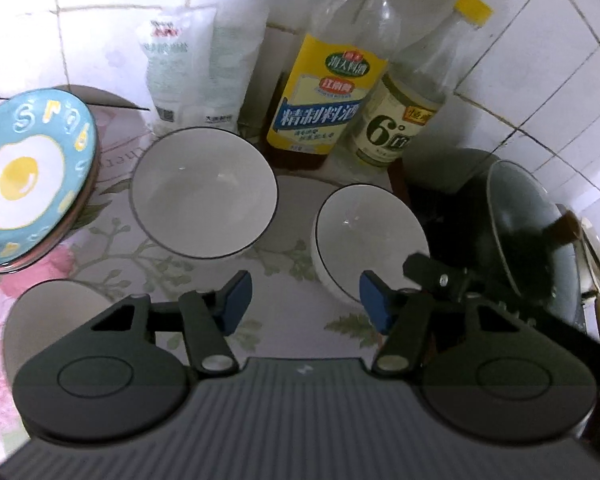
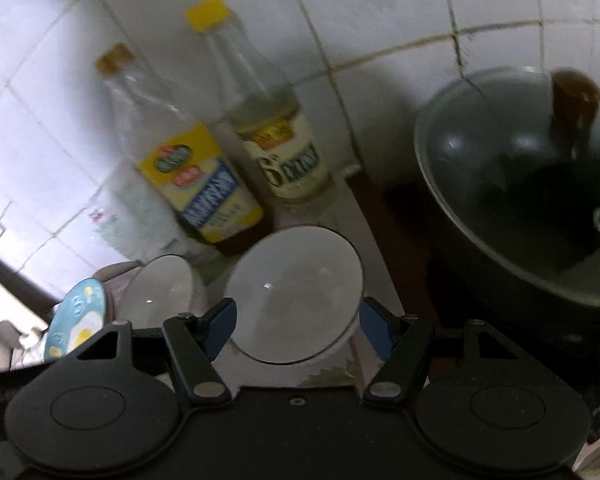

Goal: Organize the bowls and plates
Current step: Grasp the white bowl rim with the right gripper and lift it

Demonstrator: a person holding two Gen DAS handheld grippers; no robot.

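Note:
In the left wrist view a white bowl [image 1: 204, 192] sits in the middle of the floral counter, a second white bowl [image 1: 370, 236] to its right, and a third bowl [image 1: 40, 320] at the lower left, partly hidden behind my gripper body. A blue plate with a fried-egg picture [image 1: 28, 176] rests on a stack at the left. My left gripper [image 1: 304, 300] is open and empty above the counter in front of the two bowls. In the right wrist view my right gripper [image 2: 296, 326] is open, its jaws on either side of the near bowl [image 2: 296, 292]; the other bowl [image 2: 160, 292] and the plate [image 2: 78, 324] lie to its left.
Two glass bottles [image 1: 328, 92] [image 1: 404, 120] and a white bag [image 1: 196, 68] stand against the tiled wall. A dark wok with a lid [image 1: 516, 236] sits at the right, close to the right bowl; it also shows in the right wrist view [image 2: 528, 184].

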